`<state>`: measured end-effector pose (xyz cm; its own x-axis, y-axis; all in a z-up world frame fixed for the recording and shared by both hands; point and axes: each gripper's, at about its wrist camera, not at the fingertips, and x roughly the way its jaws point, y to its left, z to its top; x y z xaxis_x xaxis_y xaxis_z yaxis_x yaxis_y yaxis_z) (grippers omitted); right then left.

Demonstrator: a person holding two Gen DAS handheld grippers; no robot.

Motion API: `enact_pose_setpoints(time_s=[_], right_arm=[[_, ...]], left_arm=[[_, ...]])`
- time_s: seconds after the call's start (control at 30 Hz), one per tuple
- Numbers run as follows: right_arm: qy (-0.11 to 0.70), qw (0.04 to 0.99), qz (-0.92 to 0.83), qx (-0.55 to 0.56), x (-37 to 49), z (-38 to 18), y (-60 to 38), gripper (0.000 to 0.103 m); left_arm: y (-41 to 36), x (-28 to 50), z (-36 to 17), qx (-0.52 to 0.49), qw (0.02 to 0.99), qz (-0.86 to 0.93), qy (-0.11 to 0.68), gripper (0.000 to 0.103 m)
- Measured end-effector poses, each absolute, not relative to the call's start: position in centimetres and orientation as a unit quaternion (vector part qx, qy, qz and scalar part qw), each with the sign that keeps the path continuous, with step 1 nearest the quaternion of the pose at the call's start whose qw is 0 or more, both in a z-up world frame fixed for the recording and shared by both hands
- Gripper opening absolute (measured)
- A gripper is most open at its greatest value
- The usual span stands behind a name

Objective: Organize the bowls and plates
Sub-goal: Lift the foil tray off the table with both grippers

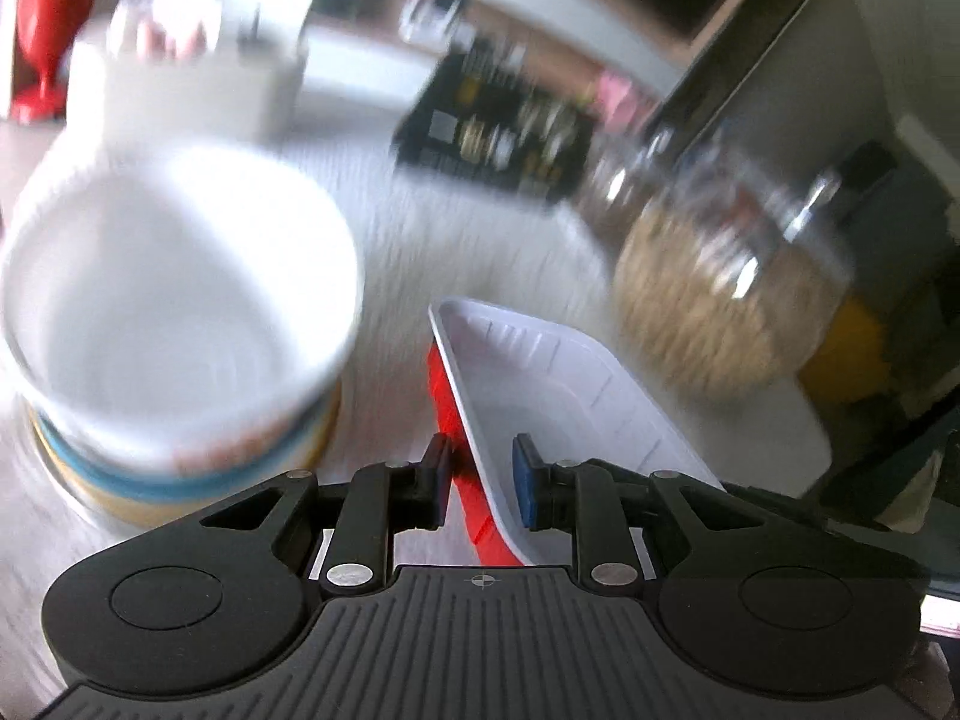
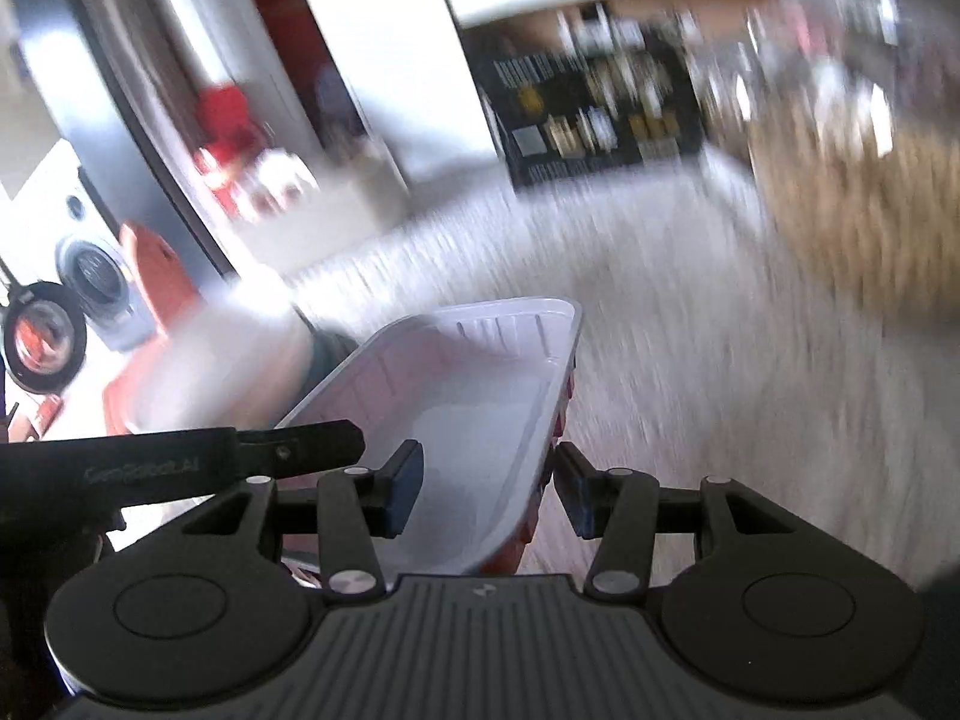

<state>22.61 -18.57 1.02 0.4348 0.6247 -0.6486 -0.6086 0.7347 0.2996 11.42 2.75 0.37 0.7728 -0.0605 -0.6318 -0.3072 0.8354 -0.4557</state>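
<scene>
My left gripper (image 1: 480, 477) is shut on the left rim of a white plastic tray with a red underside (image 1: 540, 396), held tilted above the white table (image 1: 480, 240). My right gripper (image 2: 489, 489) is shut on the right rim of the same tray (image 2: 468, 408). A white bowl (image 1: 174, 300) sits on top of a stack of coloured plates (image 1: 120, 474) at the left in the left wrist view. The other gripper's black finger (image 2: 270, 450) shows at the left in the right wrist view. Both views are blurred by motion.
A large glass jar of grain (image 1: 720, 288) stands at the right, also in the right wrist view (image 2: 870, 204). A black box (image 1: 492, 120) lies at the back of the table (image 2: 594, 114). A white container (image 1: 180, 78) and a red vase (image 1: 48, 18) stand at the back left.
</scene>
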Motion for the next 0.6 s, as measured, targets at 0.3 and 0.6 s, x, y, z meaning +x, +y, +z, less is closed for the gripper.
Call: enact_pose_setpoints(time_s=[0.3, 0.6], right_arm=[[0.299, 0.855, 0.423, -0.004, 20.9, 7.5, -12.8, 0.049], [0.347, 0.820, 0.453, -0.046, 20.1, 3.5, -4.4, 0.049]], left_arm=[[6.5, 7.4, 7.6, -0.236, 0.935, 0.112, 0.239, 0.024], [13.5, 4.3, 1.8, -0.303, 0.904, 0.151, 0.261, 0.025]])
